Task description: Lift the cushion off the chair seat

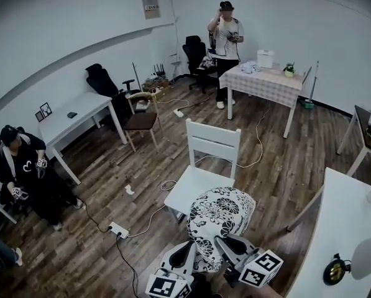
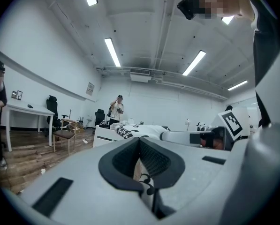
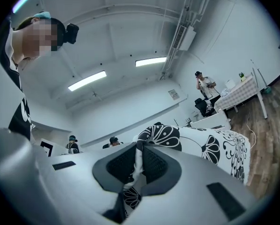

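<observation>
Now in our grip: we hold the black-and-white flower-patterned cushion [image 1: 221, 216] by its near edge, one tool at each side of that edge.
Left gripper [image 1: 194, 246]: its dark padded fingers [image 2: 156, 161] are pressed together on a fold of the cushion's fabric.
Right gripper [image 1: 225, 244]: its fingers [image 3: 154, 165] are clamped the same way on the patterned edge, just beside the left one.
Cushion's place: it reaches away from us about level. In the head view its far part overlaps the near right corner of the seat of the white wooden chair [image 1: 197, 182]. We cannot tell from above whether it touches that seat.
Chair: it stands on the brown wooden floor [image 1: 278, 160] with its slatted back on the far side, and most of the seat is bare.
Room: a standing person [image 1: 225, 27] is beside the checked-cloth counter [image 1: 266, 82] at the far wall, and a seated person [image 1: 23, 166] is at the left.
</observation>
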Demonstrator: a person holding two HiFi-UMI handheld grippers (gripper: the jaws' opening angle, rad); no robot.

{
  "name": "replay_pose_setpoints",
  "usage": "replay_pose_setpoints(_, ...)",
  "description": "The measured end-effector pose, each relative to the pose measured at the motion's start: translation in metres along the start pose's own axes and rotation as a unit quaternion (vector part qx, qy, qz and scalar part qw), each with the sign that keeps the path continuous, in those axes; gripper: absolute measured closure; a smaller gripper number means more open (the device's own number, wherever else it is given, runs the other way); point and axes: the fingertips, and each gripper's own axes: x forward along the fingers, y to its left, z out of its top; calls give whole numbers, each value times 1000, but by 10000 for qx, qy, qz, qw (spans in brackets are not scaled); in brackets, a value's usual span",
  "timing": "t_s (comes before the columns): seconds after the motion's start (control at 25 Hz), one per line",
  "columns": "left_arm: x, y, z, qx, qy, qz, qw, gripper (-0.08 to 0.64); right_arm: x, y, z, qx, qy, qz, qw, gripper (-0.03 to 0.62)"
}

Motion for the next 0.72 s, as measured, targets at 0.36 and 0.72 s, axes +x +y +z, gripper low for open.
replay_pose_setpoints(0.36, -20, -20, -5, 73, -7, 47, 10000, 558, -25, 14, -5, -62, 33, 56, 10000, 556)
replay_pose_setpoints(0.72, -44, -25, -7, 39, -15, 251, 9997, 558, -30, 33, -15, -7, 88, 204, 9998, 557)
